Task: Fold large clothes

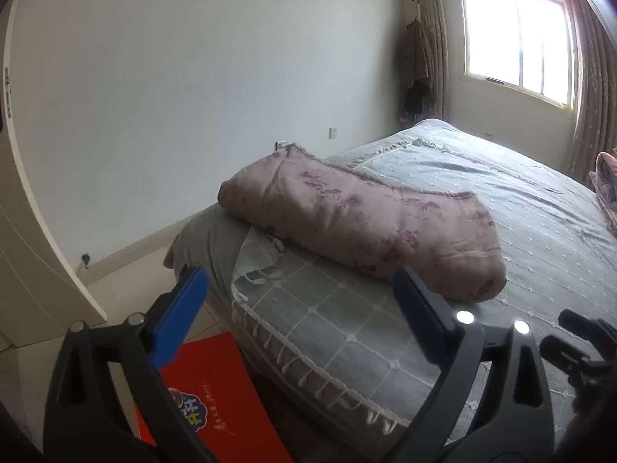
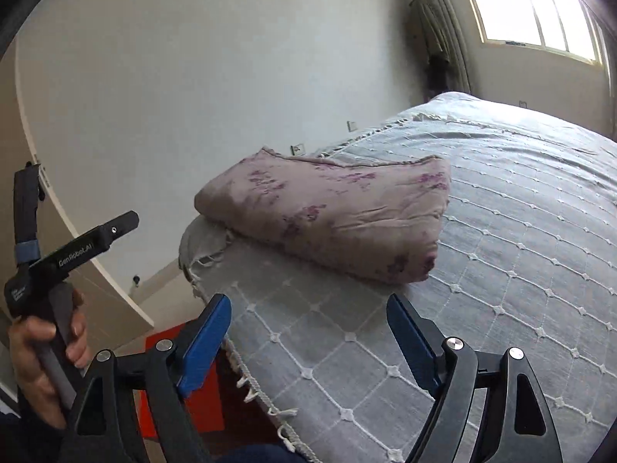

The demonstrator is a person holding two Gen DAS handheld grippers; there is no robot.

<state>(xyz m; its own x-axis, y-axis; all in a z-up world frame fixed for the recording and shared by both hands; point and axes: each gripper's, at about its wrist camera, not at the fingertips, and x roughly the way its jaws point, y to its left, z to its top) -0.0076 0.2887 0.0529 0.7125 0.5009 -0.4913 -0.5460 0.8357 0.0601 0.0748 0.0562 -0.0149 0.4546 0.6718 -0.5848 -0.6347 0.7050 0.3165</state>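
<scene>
Blue-tipped tongs hang spread above the near edge of the bed.

Left tongs (image 1: 299,289) and right tongs (image 2: 308,318) both stand wide apart, holding nothing, each over the grey quilted bedspread (image 1: 339,332). At 12 o'clock from each lies the folded pink floral quilt (image 1: 366,223), resting on the bed near its left corner. At 7 o'clock, on the floor, sits a red box (image 1: 227,397).

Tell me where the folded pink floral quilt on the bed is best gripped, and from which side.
Probably the thin open edge of the pink floral quilt along its far side, reached over from the near bed edge. The near side is a bulky rounded fold, likely too thick for the open left gripper or right gripper.
</scene>
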